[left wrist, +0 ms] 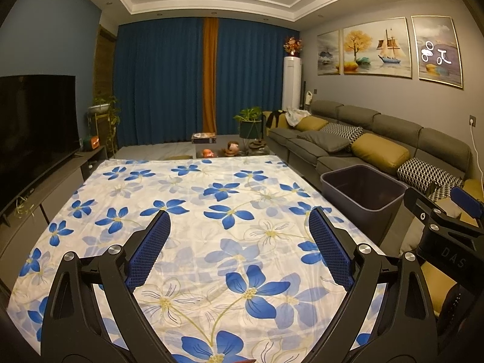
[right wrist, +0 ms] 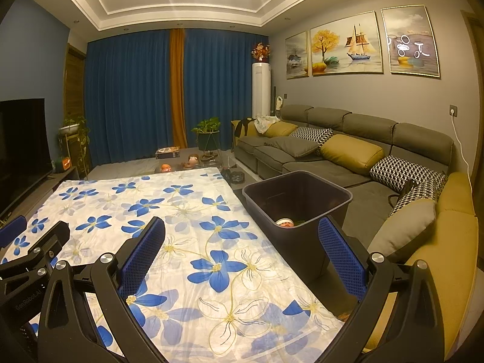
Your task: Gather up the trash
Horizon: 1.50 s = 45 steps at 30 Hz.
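Both grippers, left [left wrist: 239,227] and right [right wrist: 242,239], hover with jaws spread, holding nothing, over the bare floral tabletop [right wrist: 169,211]. The trash bin [right wrist: 298,202] (something inside) stands just beside its right edge.

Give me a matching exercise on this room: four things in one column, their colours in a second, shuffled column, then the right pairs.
Things:
1. bin
2. curtain strip
3. tongs' pads
4. standing air conditioner

Colours:
A. white
B. blue mesh
C. dark grey
D. orange

Pairs: 1-C, 2-D, 3-B, 4-A
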Tool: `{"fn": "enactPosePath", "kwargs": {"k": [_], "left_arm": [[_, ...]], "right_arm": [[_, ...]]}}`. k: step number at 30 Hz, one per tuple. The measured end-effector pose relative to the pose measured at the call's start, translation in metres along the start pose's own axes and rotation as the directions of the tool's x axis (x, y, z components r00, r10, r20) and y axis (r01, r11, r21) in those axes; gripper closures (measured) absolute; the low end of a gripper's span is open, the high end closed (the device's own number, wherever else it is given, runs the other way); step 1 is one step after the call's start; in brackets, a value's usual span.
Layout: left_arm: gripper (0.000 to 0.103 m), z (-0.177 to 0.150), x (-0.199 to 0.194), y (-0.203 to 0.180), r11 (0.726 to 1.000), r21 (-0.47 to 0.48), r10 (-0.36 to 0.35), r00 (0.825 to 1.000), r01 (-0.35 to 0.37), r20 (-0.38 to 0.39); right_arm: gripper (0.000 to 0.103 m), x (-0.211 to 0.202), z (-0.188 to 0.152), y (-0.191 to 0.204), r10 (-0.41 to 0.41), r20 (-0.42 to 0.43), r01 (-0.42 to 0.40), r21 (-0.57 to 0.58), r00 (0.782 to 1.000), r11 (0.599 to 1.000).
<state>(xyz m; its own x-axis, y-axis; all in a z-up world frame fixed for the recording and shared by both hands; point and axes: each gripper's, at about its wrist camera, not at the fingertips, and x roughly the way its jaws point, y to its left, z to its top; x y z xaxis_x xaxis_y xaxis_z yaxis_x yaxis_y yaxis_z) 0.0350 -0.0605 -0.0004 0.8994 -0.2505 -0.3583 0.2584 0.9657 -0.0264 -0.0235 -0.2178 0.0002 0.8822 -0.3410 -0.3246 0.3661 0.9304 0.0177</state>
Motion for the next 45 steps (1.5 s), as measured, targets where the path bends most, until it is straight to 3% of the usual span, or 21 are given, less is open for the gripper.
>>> {"fn": "enactPosePath", "kwargs": {"k": [45], "left_arm": [[0.012, -0.002, -0.0012, 0.0011, 1.0, -0.002, 0.003, 1.0, -0.003, 0.001]], "right_arm": [[0.005, -0.0011, -0.0028, -0.0007, 0.003, -0.004, -0.003, 0.0, 1.0, 1.0]]}}
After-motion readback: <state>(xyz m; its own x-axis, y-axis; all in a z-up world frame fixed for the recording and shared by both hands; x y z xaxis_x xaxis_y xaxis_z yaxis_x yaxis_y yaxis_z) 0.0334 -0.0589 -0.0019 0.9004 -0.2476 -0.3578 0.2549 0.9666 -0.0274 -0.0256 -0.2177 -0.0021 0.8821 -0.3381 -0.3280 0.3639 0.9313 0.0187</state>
